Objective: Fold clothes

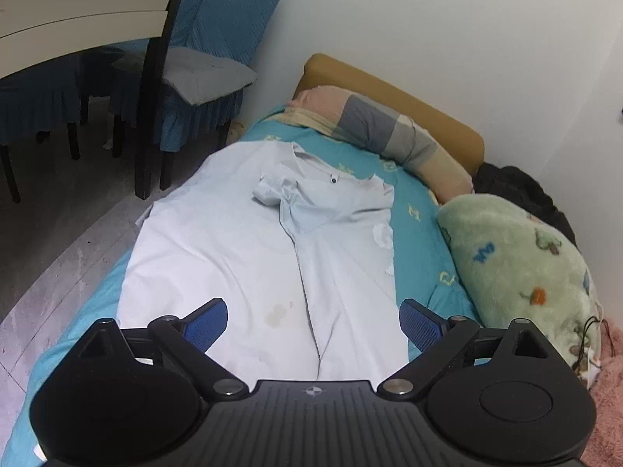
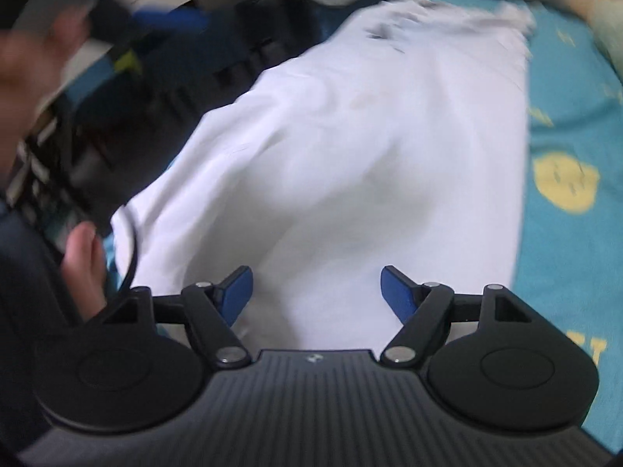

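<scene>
A pale blue polo shirt (image 1: 241, 241) lies spread on a teal bedsheet (image 1: 420, 233), its collar end far from me and one side folded inward over the middle. My left gripper (image 1: 313, 321) hovers over the shirt's near hem, open, nothing between its blue pads. In the blurred right wrist view the same shirt (image 2: 350, 148) fills the middle. My right gripper (image 2: 316, 295) hangs above its near edge with the jaws apart and empty. The other gripper (image 2: 167, 19) and a hand (image 2: 83, 257) show at the left of that view.
Pillows (image 1: 389, 128) and a brown headboard (image 1: 409, 101) lie at the far end against a white wall. A green fleece blanket (image 1: 521, 264) is bunched on the right. Chairs with blue covers (image 1: 194, 78) and a table (image 1: 78, 11) stand on the floor at left.
</scene>
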`<action>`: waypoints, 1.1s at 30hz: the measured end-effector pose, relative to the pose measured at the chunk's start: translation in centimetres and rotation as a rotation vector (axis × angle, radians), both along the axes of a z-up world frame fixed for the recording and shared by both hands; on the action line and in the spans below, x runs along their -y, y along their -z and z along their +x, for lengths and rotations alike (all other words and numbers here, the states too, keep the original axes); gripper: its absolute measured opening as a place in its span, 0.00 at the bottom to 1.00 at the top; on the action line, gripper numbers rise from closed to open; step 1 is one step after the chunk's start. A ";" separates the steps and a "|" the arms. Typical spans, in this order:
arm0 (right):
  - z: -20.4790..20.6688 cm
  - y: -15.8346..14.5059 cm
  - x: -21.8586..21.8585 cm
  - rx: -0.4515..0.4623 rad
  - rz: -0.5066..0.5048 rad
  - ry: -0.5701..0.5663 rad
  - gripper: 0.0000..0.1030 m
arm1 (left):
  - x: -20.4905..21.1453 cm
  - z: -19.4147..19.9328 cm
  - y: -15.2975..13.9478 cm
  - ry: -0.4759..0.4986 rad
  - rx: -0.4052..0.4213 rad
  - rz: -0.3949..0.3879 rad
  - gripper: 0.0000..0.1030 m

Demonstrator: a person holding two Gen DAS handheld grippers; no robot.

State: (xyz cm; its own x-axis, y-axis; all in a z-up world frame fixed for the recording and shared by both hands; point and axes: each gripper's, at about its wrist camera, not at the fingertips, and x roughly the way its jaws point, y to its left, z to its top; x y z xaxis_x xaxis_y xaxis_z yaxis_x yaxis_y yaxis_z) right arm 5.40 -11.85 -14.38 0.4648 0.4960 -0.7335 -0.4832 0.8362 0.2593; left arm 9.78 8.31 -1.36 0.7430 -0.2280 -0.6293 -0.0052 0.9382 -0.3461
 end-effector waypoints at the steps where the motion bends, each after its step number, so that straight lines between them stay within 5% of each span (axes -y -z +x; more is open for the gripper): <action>1: -0.2 -0.2 -0.6 0.001 -0.001 -0.015 0.71 | -0.3 -0.1 -0.2 -0.002 0.008 -0.001 0.94; 6: -0.2 0.7 -3.0 -0.023 -0.131 -0.044 0.63 | -1.9 0.1 -0.5 -0.034 0.011 -0.012 0.95; 10: -0.4 0.1 -3.2 -0.010 -0.212 -0.036 0.09 | -3.9 0.3 -0.6 -0.071 0.002 -0.085 0.95; 17: -2.8 -3.9 -2.1 0.087 -0.245 -0.046 0.07 | -5.5 0.0 -0.7 -0.085 -0.003 -0.160 0.95; 20: -3.4 -2.8 -2.3 0.059 -0.262 -0.072 0.07 | -4.8 -0.1 -1.1 -0.069 0.013 -0.127 0.95; 24: -3.1 -2.3 -1.2 0.002 -0.211 -0.038 0.11 | -3.5 -0.9 -1.6 -0.048 0.036 -0.048 0.95; 26: -2.5 -3.1 -0.1 -0.033 -0.155 0.000 0.33 | -2.8 -1.4 -2.0 -0.031 0.059 -0.011 0.95; 28: -2.0 -4.5 1.5 -0.027 -0.097 0.056 0.73 | -2.1 -1.8 -2.5 -0.018 0.078 0.019 0.96; 33: 3.3 -6.4 5.0 -0.021 -0.081 0.172 0.76 | -1.3 -2.4 -3.2 0.006 0.132 0.041 0.97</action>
